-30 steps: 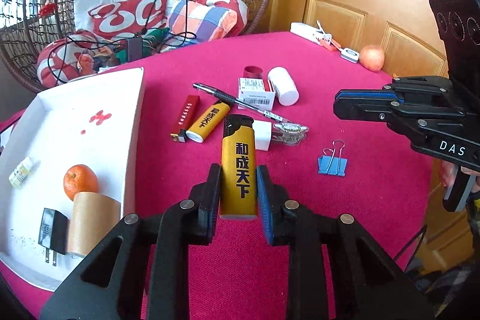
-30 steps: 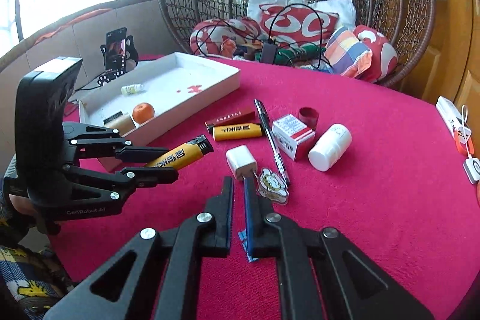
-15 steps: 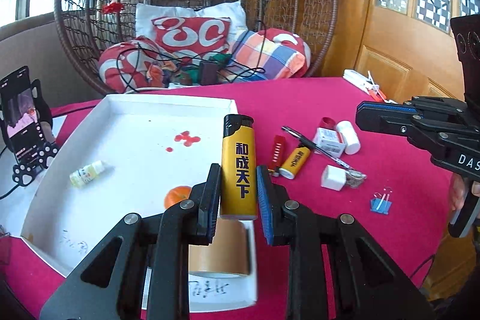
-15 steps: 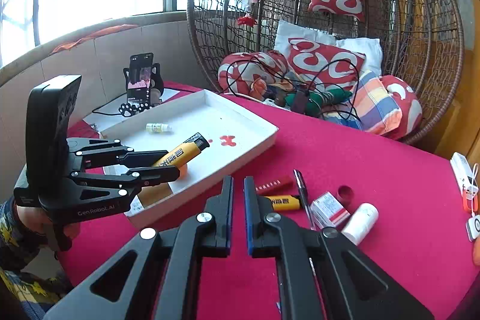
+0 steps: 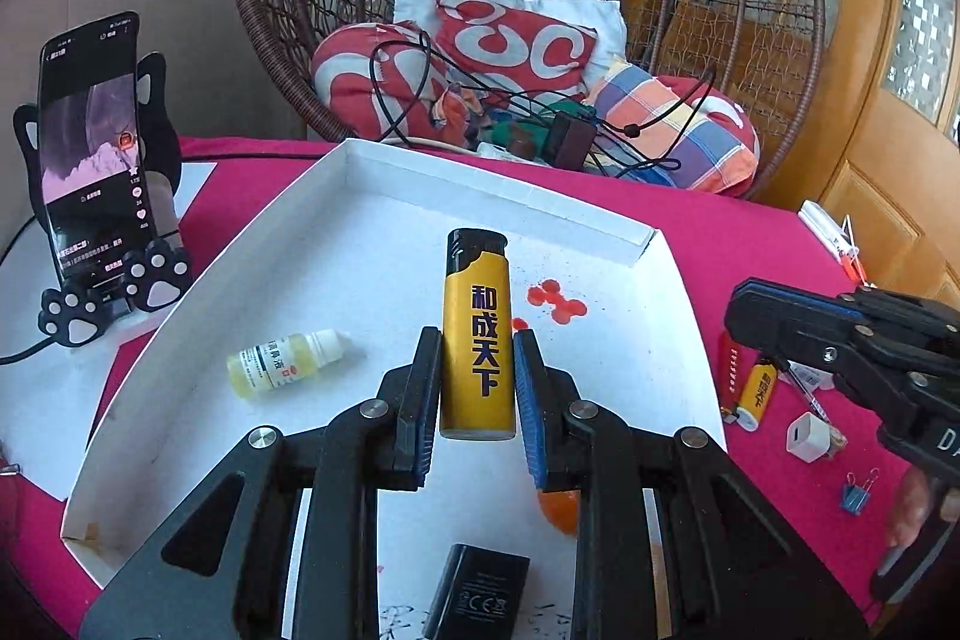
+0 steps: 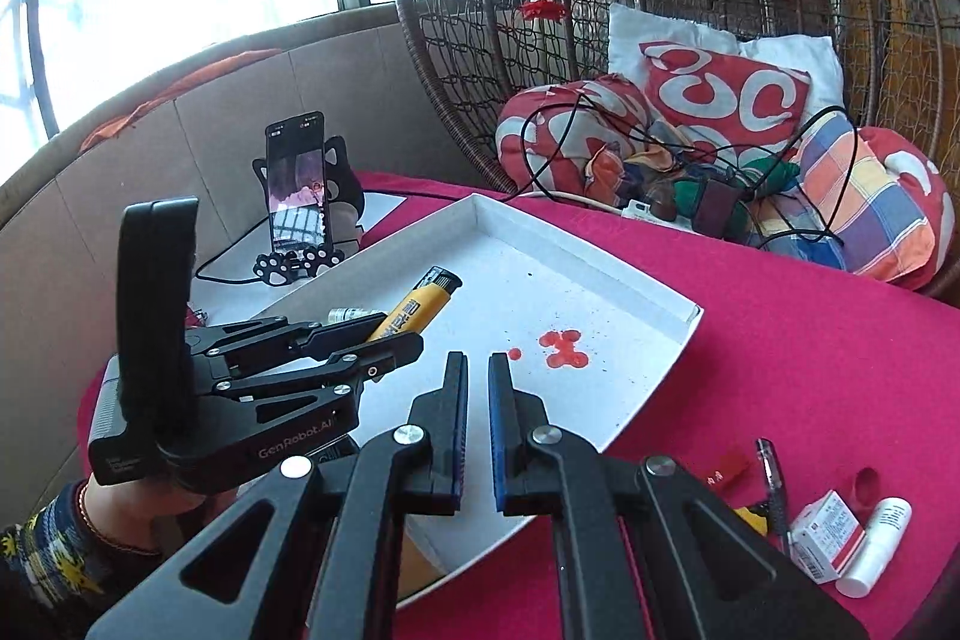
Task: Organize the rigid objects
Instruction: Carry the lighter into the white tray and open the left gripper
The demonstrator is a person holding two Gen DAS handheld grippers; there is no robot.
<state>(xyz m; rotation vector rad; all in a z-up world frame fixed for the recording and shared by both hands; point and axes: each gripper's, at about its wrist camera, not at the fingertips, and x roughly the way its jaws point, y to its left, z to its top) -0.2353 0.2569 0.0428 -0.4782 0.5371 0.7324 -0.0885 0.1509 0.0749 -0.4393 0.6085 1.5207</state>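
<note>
My left gripper (image 5: 477, 340) is shut on a yellow lighter (image 5: 478, 334) with a black cap, held above the floor of the white tray (image 5: 498, 190). From the right wrist view the same lighter (image 6: 414, 309) sticks out of the left gripper (image 6: 396, 331) over the tray (image 6: 624, 280). My right gripper (image 6: 477, 364) is shut with nothing between its fingers, over the tray's near edge. In the tray lie a small dropper bottle (image 5: 282, 361), an orange (image 5: 558, 511) and a black charger (image 5: 477, 595).
On the red tablecloth right of the tray lie a red lighter (image 5: 727, 370), a second yellow lighter (image 5: 757, 394), a white plug (image 5: 809, 437), a blue binder clip (image 5: 855, 493), a pen (image 6: 774, 490), a small box (image 6: 831, 532) and a white bottle (image 6: 876, 544). A phone on a stand (image 5: 90, 160) stands left.
Both grippers have swung left from over the loose items on the cloth to over the white tray. The left one kept its hold on the yellow lighter throughout.
</note>
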